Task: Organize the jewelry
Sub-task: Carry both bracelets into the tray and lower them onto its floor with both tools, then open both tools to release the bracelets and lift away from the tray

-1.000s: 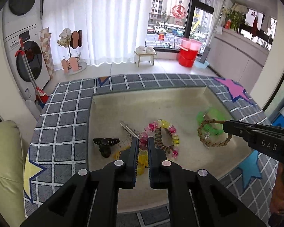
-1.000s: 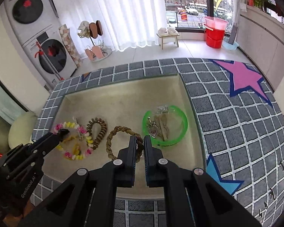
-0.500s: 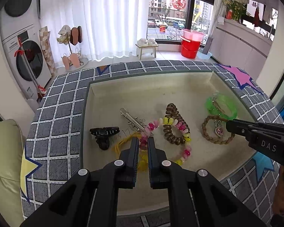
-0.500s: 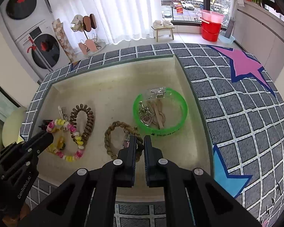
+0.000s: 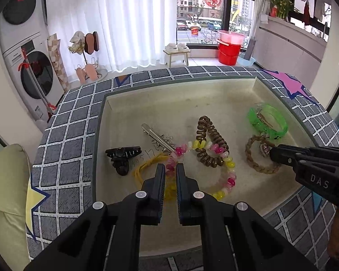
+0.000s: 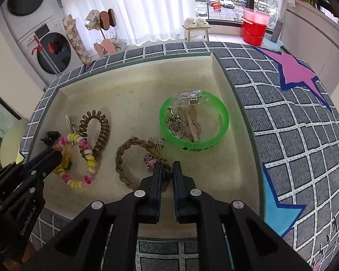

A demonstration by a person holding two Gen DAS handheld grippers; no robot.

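Left gripper (image 5: pixel 170 169) is pinching the bead bracelet (image 5: pixel 214 155) in the tray (image 5: pixel 180 103) — right gripper (image 6: pixel 167 168), fingers narrowly apart, is hovering at the braided bracelet (image 6: pixel 126 155), gripping nothing.

In the shallow cream tray (image 6: pixel 133 90) I see a translucent green plastic bangle (image 6: pixel 214 140) lying flat at the right, ringing a silver heart charm (image 6: pixel 176 127) and tan strips. Left of it lies a braided tan rope bracelet (image 6: pixel 122 158) with a pink gem pendant (image 6: pixel 149 160) touching its right side. Further left, a brown spiral coil hair tie (image 6: pixel 100 131) overlaps a pink, yellow and white beaded bracelet (image 6: pixel 88 160), with a silver metal hair clip (image 5: pixel 157 136), a black claw clip (image 5: pixel 122 155) and a thin yellow elastic loop (image 5: pixel 144 167) beside them.
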